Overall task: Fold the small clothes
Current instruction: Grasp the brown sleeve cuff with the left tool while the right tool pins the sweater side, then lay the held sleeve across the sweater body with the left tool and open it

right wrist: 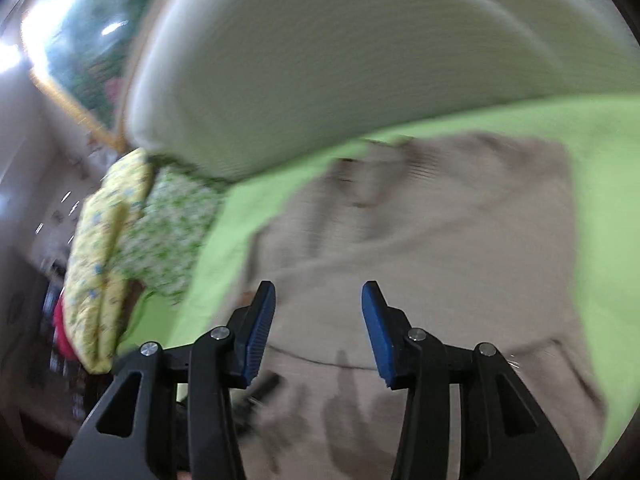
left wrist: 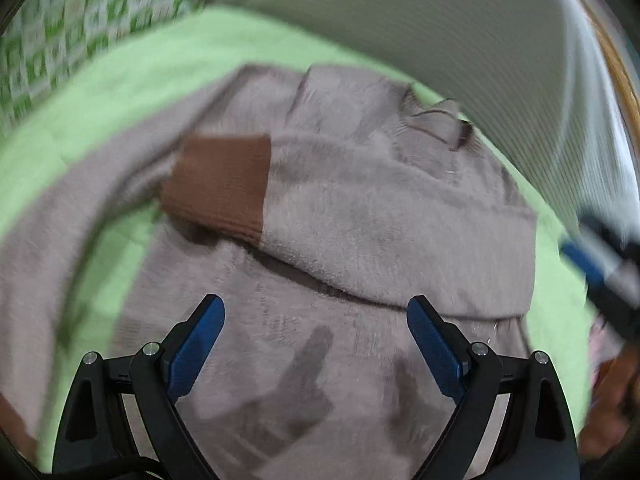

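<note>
Fuzzy beige knit sweater (left wrist: 360, 216) lies spread on the light green bedsheet (left wrist: 120, 80), one sleeve folded across its body so the brown ribbed cuff (left wrist: 220, 184) rests on top. Left gripper (left wrist: 316, 316) hovers above the sweater's lower part, blue-padded jaws wide apart, holding nothing. Right gripper (right wrist: 318, 300) hangs over the same sweater (right wrist: 440, 240), jaws likewise parted and empty. White ribbed headboard cushion (right wrist: 320, 60) stands behind

Motion blur smears the fuzzy sweater (right wrist: 420, 240) in the right wrist view, hiding its neckline, while in the left wrist view the other gripper (left wrist: 608, 276) is a cropped streak at the right edge, its jaws unreadable.
</note>
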The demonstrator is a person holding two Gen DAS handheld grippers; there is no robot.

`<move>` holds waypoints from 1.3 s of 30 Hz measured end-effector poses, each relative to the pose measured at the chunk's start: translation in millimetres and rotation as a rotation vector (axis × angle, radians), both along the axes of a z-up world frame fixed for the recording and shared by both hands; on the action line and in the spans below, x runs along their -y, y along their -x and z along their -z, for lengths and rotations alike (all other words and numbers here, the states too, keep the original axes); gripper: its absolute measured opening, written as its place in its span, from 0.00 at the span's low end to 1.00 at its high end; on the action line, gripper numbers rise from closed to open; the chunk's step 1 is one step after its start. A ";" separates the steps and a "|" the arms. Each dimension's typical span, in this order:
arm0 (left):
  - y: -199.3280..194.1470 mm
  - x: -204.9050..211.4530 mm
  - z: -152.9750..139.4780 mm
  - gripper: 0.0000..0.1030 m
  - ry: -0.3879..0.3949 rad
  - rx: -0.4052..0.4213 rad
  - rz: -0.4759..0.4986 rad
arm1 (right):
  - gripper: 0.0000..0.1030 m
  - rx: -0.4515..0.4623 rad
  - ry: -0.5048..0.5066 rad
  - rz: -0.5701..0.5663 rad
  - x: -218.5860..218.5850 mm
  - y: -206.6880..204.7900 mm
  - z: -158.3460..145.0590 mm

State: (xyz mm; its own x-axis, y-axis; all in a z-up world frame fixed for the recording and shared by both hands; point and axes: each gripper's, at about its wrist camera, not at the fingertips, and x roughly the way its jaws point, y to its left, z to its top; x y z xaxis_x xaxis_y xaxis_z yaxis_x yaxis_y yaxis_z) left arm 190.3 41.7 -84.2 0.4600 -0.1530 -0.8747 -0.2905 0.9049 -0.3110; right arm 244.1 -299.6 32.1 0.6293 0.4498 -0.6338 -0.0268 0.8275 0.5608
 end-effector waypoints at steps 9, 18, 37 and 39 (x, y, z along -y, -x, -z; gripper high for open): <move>-41.4 -39.5 25.5 0.90 0.086 -0.002 -0.225 | 0.45 -0.100 0.099 0.242 107.9 -11.2 42.4; -52.5 -40.8 4.5 0.08 0.085 0.127 -0.142 | 0.46 -0.159 0.105 0.230 120.9 -66.7 73.0; -73.5 29.3 -14.2 0.07 -0.032 0.277 0.197 | 0.09 -0.074 0.302 0.255 164.3 -77.6 51.1; -74.0 14.7 -7.1 0.07 -0.060 0.269 0.180 | 0.09 -0.063 0.317 0.250 157.8 -76.4 59.3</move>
